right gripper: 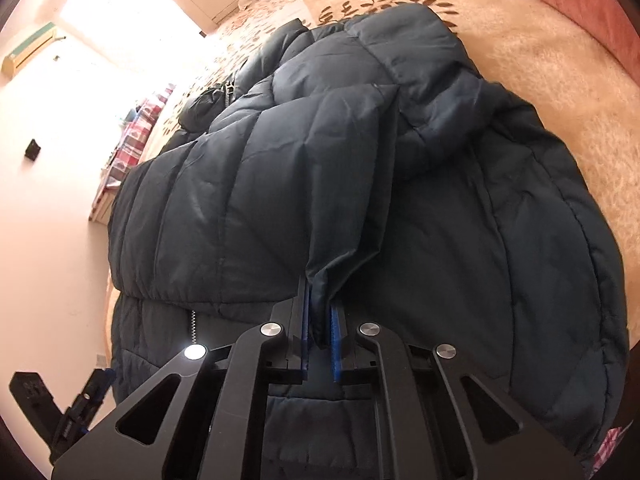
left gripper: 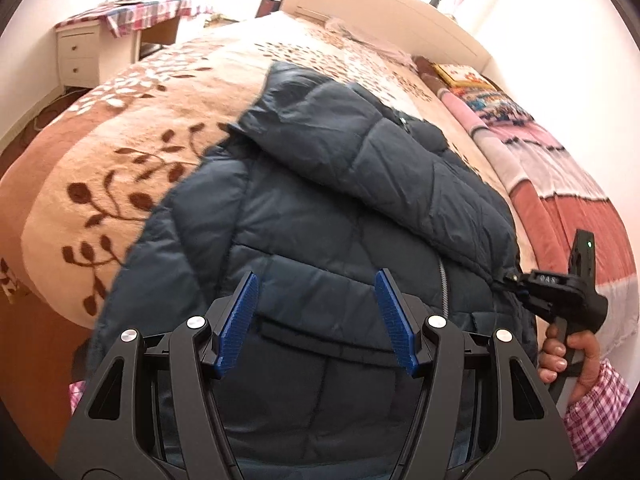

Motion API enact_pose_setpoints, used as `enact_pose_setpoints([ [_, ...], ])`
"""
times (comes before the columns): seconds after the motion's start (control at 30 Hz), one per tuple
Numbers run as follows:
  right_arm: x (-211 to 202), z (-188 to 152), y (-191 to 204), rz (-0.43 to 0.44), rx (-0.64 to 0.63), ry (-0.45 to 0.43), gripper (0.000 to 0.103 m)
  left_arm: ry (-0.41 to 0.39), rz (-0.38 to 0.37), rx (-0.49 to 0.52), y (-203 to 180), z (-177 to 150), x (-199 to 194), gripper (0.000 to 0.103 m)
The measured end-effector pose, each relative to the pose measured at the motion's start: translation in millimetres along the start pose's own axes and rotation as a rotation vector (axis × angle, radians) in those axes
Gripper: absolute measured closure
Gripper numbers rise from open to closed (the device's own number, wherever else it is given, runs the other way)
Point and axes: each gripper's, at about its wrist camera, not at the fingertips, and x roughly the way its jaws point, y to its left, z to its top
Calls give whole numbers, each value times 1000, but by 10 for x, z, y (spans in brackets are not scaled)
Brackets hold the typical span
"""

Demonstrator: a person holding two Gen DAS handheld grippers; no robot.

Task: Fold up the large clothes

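A dark blue puffer jacket (left gripper: 320, 200) lies spread on the bed, with one sleeve (right gripper: 248, 208) folded across its body. My right gripper (right gripper: 320, 292) is shut on a pinch of that sleeve's fabric near the cuff. In the left wrist view the right gripper (left gripper: 508, 278) grips the jacket's right edge, and a person's hand (left gripper: 568, 356) holds its handle. My left gripper (left gripper: 316, 280) hovers open over the jacket's lower front near a pocket flap, with nothing between its blue pads (left gripper: 240, 320). The left gripper (right gripper: 80, 400) also shows at the lower left of the right wrist view.
The jacket rests on a beige blanket (left gripper: 120, 152) with brown leaf prints. Folded pink and striped quilts (left gripper: 540, 160) lie along the bed's right side. A pale headboard (left gripper: 380, 4) stands behind, and a white drawer unit (left gripper: 78, 56) stands by a desk at far left.
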Motion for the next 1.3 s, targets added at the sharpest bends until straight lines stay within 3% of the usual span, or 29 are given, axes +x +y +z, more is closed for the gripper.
enact_pose_setpoints([
  [0.07,-12,-6,3,-2,-5,3,91,-3,22,-30,78,5,-32,43],
  [0.13,-36,-23,-19,-8,4,6,74,6,47,-64,185,2,-52,43],
  [0.2,-82,-52,-48,-5,8,-1,68,24,71,-82,266,-16,-72,43],
  [0.37,-232,-157,-54,-18,-62,-14,63,32,127,-98,463,-63,-214,42],
  [0.53,-506,-362,-80,-37,-173,-31,48,75,163,-89,647,-128,-337,42],
  [0.8,-934,-754,-256,-81,-291,-20,47,149,283,0,729,-267,-537,42],
  [1.03,-1195,-995,-543,-129,-298,39,43,249,217,29,796,-459,-627,42],
  [1.3,-1442,-1279,-946,-148,-202,81,37,319,144,2,867,-728,-618,42],
])
